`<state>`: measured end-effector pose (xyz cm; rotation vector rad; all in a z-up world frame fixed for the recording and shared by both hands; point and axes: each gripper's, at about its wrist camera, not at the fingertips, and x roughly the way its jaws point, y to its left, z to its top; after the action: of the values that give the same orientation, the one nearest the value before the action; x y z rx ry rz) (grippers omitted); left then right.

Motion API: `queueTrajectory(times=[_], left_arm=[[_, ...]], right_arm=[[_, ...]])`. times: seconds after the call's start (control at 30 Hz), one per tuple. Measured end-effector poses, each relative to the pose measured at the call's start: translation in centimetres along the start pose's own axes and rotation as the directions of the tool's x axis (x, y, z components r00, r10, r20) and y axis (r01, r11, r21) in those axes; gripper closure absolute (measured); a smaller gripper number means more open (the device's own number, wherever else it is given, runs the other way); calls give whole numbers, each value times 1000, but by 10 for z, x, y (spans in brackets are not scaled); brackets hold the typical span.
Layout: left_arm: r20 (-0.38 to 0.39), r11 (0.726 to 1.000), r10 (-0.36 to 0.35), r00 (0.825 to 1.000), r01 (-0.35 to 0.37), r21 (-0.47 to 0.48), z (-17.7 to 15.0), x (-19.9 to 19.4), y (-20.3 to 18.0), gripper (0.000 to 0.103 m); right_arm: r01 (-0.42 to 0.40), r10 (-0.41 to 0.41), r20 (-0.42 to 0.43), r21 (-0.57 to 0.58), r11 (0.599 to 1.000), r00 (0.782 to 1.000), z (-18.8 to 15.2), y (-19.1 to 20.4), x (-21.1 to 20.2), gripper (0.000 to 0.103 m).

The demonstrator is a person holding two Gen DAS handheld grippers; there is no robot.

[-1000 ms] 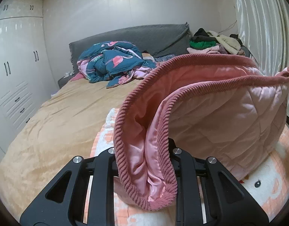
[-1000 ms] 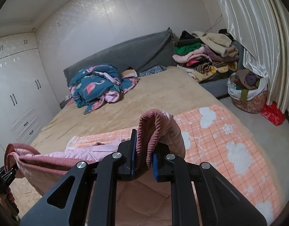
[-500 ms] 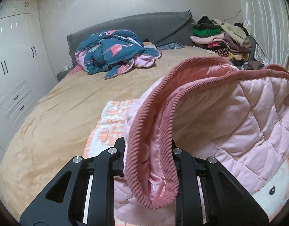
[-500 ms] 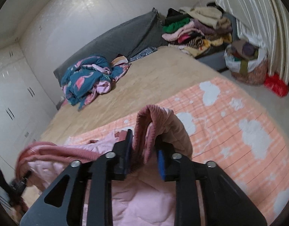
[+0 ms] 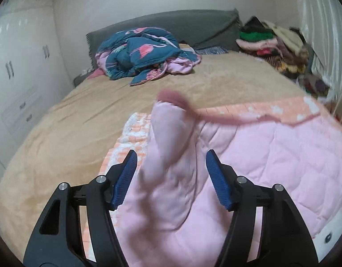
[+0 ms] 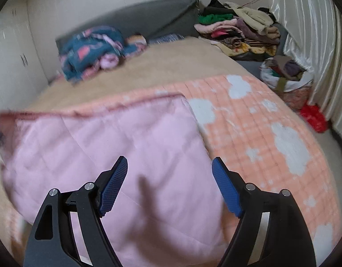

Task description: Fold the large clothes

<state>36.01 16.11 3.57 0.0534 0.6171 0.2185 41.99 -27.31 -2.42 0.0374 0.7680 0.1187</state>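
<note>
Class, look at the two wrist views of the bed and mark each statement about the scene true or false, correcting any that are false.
1. The pink quilted garment lies on an orange blanket with white clouds. True.
2. The right tool is clamped shut on the garment's ribbed hem. False: its jaws are opening and the pads stand clear of the fabric.
3. A teal flamingo-print quilt is bunched up near the grey headboard. True.
4. The left tool has nothing between its pads. False: a fold of the pink garment rises between them, though the opening jaws do not press it.
5. The stack of clothes sits beside the white wardrobe. False: it is on the curtain side.
</note>
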Motion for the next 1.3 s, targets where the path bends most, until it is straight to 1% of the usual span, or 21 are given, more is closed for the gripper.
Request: queueTrajectory(times=[0.03,0.13,0.2,0.27,0.33,0.37,0.4,0.43,0.47,0.5,0.53,0.57,0.63,0.7,0.77,0.93,1.03,1.07,1.17,1.23,1.3], left_arm=[[10,999,4,1000,-3,-38,0,-4,9,29],[14,987,-14,1000,16,-158,-8,-12,41,24],[-26,972,-50,998,43,-232,-25,-8,59,21],[-86,941,-168,982,134,-311,-50,3,73,14],[-127,919,-244,962,187,-347,-72,13,73,14],[-143,918,-255,956,194,-345,-80,17,70,14],[-173,928,-245,954,179,-326,-89,23,63,14],[-187,942,-209,960,146,-304,-95,27,57,26],[-186,945,-199,962,138,-297,-97,29,54,45],[-191,945,-190,963,126,-303,-97,33,50,68],[-196,947,-170,966,105,-303,-94,35,47,76],[-198,951,-148,969,85,-299,-87,38,43,80],[-180,948,-131,975,70,-311,-73,41,42,84],[-181,944,-112,977,47,-327,-61,48,44,88],[-211,940,-117,971,40,-338,-55,62,45,88],[-268,955,-73,961,-9,-295,-60,90,39,87],[-272,955,-73,959,-11,-297,-63,94,38,86],[-266,954,-75,961,-9,-300,-62,94,39,85],[-252,951,-61,966,-20,-309,-62,87,43,77],[-250,949,-56,967,-27,-314,-62,81,46,56],[-243,946,-58,968,-24,-322,-64,74,51,47]], right_arm=[[4,-5,-6,-5,1000,1000,-5,-2,3,25],[-3,3,-16,12,1000,1000,-14,-11,8,19],[-16,16,-15,23,1000,1000,-15,-15,10,16],[-35,35,-19,22,999,999,-16,-16,12,16],[-56,57,-33,30,998,998,-14,-16,16,19],[-76,77,-38,48,996,996,-13,-17,21,26],[-84,86,-41,64,994,995,-11,-18,24,57],[-93,96,-39,82,992,995,-10,-19,25,66],[-103,106,-27,92,990,994,-9,-18,25,73],[-90,91,-10,77,993,996,-6,-13,24,80],[-61,61,2,60,996,998,-3,-8,23,82],[-38,38,8,64,997,999,2,-4,23,83],[-8,7,6,96,995,1000,11,-4,27,85],[18,-18,4,121,992,1000,22,-4,35,85],[45,-44,-8,138,989,999,28,-3,46,85],[113,-108,-50,115,987,993,23,1,74,85],[138,-132,-65,96,986,989,19,1,84,82],[169,-165,-65,65,983,984,17,4,86,80],[214,-211,-58,45,976,976,14,5,83,69],[224,-221,-42,80,971,974,12,-2,73,45],[206,-208,5,105,973,978,9,-9,59,33]])
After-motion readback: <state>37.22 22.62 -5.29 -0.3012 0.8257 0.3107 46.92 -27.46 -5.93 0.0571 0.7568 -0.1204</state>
